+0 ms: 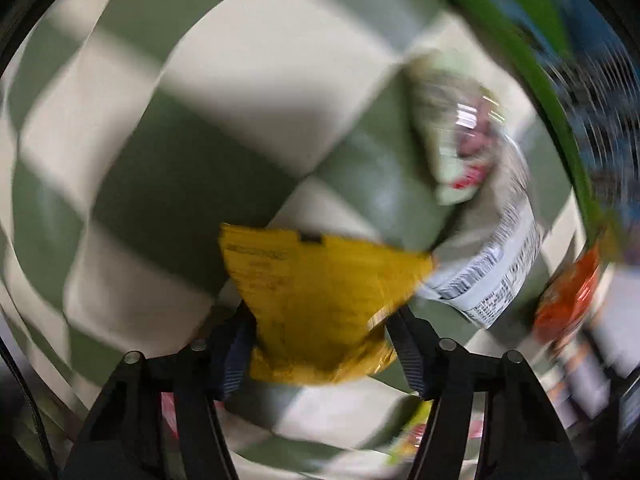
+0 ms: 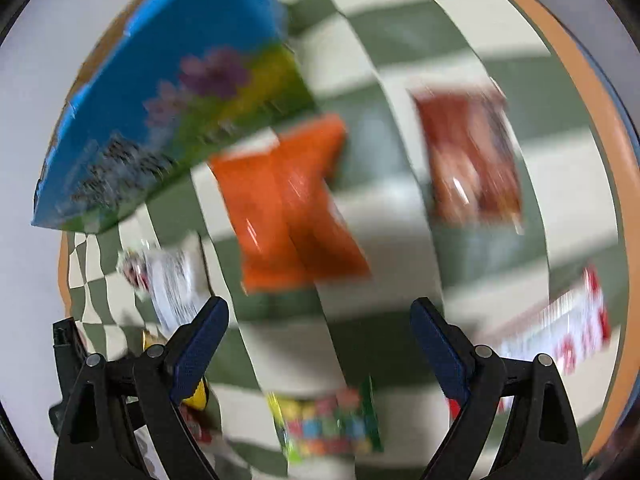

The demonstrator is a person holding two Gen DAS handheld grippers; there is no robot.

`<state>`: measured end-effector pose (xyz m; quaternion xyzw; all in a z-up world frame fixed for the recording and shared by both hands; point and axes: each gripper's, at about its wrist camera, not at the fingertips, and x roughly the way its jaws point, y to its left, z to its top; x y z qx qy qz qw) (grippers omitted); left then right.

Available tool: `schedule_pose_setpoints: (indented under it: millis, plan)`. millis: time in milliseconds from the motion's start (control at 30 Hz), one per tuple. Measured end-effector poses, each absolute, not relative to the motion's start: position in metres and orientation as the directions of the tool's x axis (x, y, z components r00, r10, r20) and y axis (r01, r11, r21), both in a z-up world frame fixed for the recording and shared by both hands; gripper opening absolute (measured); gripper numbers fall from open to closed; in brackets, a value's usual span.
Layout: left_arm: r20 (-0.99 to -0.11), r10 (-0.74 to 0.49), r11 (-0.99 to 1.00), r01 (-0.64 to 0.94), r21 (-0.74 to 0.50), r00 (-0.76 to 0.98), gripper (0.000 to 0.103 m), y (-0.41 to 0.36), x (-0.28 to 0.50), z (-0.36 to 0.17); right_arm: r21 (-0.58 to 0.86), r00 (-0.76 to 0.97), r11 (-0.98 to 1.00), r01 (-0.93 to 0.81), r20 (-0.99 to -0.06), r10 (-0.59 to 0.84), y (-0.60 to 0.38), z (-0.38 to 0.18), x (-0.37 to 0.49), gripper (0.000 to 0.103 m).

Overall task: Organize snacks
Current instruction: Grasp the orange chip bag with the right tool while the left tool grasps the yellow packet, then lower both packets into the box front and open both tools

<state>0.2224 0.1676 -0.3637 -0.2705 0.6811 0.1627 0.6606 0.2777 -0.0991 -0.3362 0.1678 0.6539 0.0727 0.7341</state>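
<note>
Nearest my left wrist camera, one yellow packet (image 1: 320, 312) sits between the two fingers of the left gripper (image 1: 320, 344). Both blue pads meet its sides, so I read it as gripped at a partly closed width. Motion blur is heavy in both views, and I cannot read any print.

Count, left wrist view:
- One yellow packet, in the jaws.
- One white packet (image 1: 492, 276) with black print, just right of the yellow one.
- One pale green packet (image 1: 452, 128), beyond the white one and overlapping it.
- One orange packet (image 1: 568, 300) at the right edge.
- One green and white checked cloth (image 1: 168, 160) under all of them.

My right gripper (image 2: 320, 340) stands wide, with nothing between its two fingers; only cloth shows in the gap.

Count, right wrist view:
- One orange packet (image 2: 292, 204) on the cloth, ahead of the open jaws.
- One dark red packet (image 2: 472, 156) to its right, apart from it.
- One red and white packet (image 2: 560, 328) at the right, beside the right finger.
- One multicoloured sweet packet (image 2: 328, 424) at the bottom, between the finger bases.
- One white printed packet (image 2: 172, 276) near the left finger.
- One blue and green box (image 2: 168, 108) with a flower print, upper left, standing on the cloth.

The checked cloth (image 2: 420, 28) lies on one table with an orange rim (image 2: 600, 120).
</note>
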Motion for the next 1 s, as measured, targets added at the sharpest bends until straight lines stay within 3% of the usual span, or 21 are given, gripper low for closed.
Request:
schedule_pose_setpoints:
  millis: [67,167,233,300,367,467,667,767,1000]
  plan:
    - [-0.998,-0.058,0.898,-0.436,-0.057,0.012,0.061,0.149,0.236,-0.358,0.341,0.141,0.936,0.086,-0.934,0.328,-0.088,-0.338,0.293,0.090]
    - [-1.000,0.013,0.963,-0.268,0.011,0.005,0.061,0.135,0.248,-0.356,0.329,0.135,0.941,0.072,-0.938,0.318,-0.075,-0.343,0.313,0.066]
    - [-1.000,-0.016,0.964,-0.264,-0.015,0.000,0.061,0.138,0.249,-0.357,0.322,0.108,0.945,0.061,-0.943,0.314,-0.069,-0.350,0.320,0.059]
    - [-0.996,-0.084,0.944,-0.323,-0.075,-0.012,0.069,0.149,0.250,-0.360,0.319,0.070,0.948,0.023,-0.946,0.316,-0.063,-0.353,0.318,0.053]
    - [-0.988,-0.153,0.904,-0.404,-0.142,0.005,0.074,0.157,0.250,-0.361,0.311,0.016,0.949,-0.049,-0.950,0.312,-0.050,-0.355,0.311,0.052]
    - [-0.991,-0.133,0.897,-0.421,-0.131,0.025,0.074,0.154,0.253,-0.359,0.284,-0.076,0.948,-0.141,-0.958,0.276,-0.037,-0.363,0.284,0.052]
    - [-0.999,0.052,0.998,-0.038,0.052,0.013,0.067,0.111,0.247,-0.350,0.335,-0.152,0.938,-0.089,-0.935,0.320,-0.026,-0.373,0.265,0.054]
    - [-0.999,0.042,0.999,0.029,0.042,-0.002,0.067,0.106,0.240,-0.353,0.298,-0.136,0.950,-0.091,-0.949,0.285,-0.015,-0.380,0.264,0.058]
    - [-0.998,-0.005,0.997,-0.077,-0.010,0.063,0.067,0.136,0.225,-0.353,0.234,-0.086,0.972,0.000,-0.969,0.234,-0.022,-0.387,0.256,0.053]
